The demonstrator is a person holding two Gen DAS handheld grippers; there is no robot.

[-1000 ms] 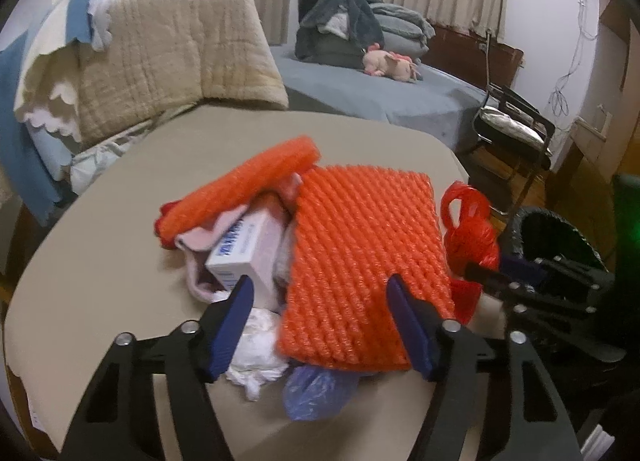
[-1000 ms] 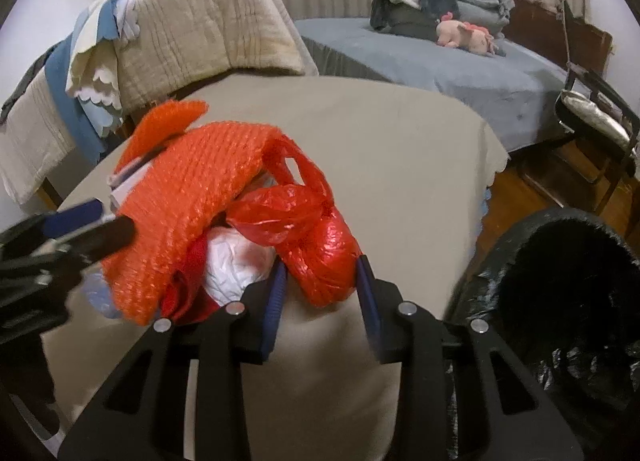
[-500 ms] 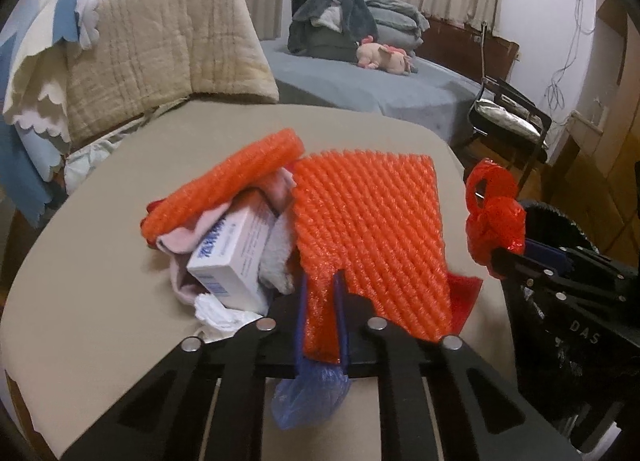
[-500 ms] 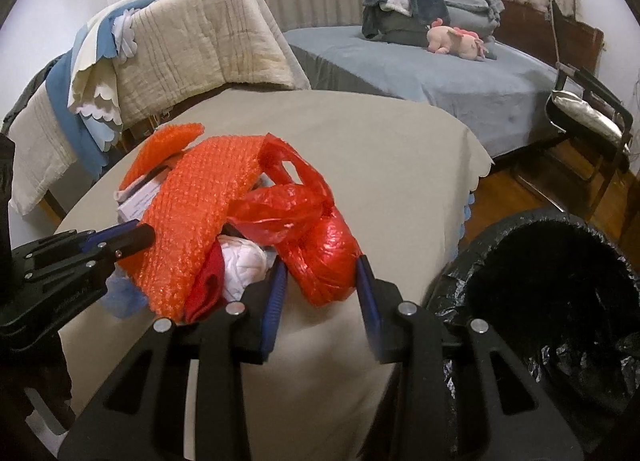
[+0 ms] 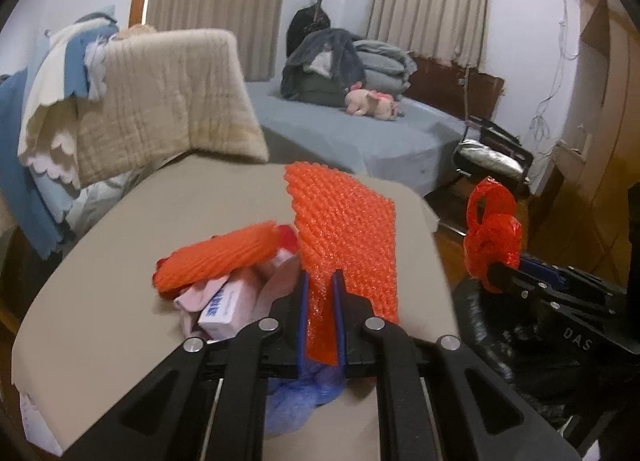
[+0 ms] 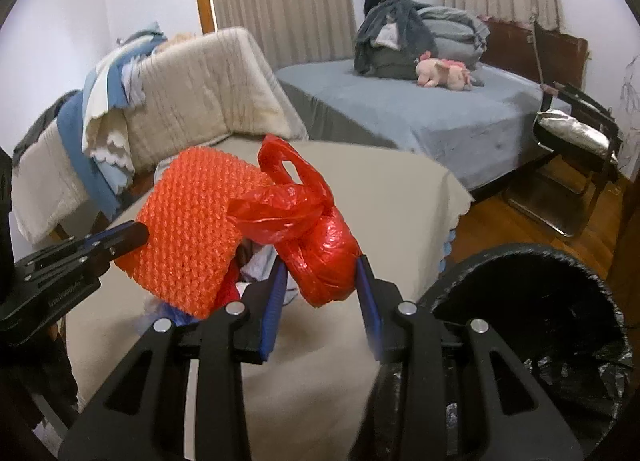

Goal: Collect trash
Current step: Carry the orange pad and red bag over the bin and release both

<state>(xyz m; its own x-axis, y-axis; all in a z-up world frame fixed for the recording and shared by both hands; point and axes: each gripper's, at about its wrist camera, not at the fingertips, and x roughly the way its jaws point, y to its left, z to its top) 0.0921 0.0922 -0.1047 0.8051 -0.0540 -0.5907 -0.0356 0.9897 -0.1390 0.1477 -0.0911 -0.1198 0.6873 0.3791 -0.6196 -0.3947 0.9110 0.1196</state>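
Observation:
My left gripper [image 5: 320, 285] is shut on the near edge of an orange bubble-wrap sheet [image 5: 344, 229], which stands lifted off the beige table [image 5: 104, 321]. That sheet [image 6: 192, 229] also shows at the left of the right wrist view, pinched by the left gripper [image 6: 140, 235]. My right gripper [image 6: 320, 273] is shut on a tied red plastic bag [image 6: 316, 237], raised above the table; the same red bag [image 5: 492, 237] hangs at the right in the left wrist view. Left on the table are an orange foam roll [image 5: 220, 257], a white box [image 5: 228, 309], pink cloth and a blue bag [image 5: 296, 397].
A black-lined trash bin [image 6: 532, 309] stands off the table's right edge, also seen as the bin [image 5: 492, 325] under the right gripper. Folded quilts [image 5: 160, 101] drape a chair behind the table. A grey bed [image 6: 420, 109] and a black chair [image 6: 576, 141] lie beyond.
My left gripper closed on the bubble-wrap sheet and lifted it up off the pile. The right gripper rose with the red bag, away from the heap toward the bin side.

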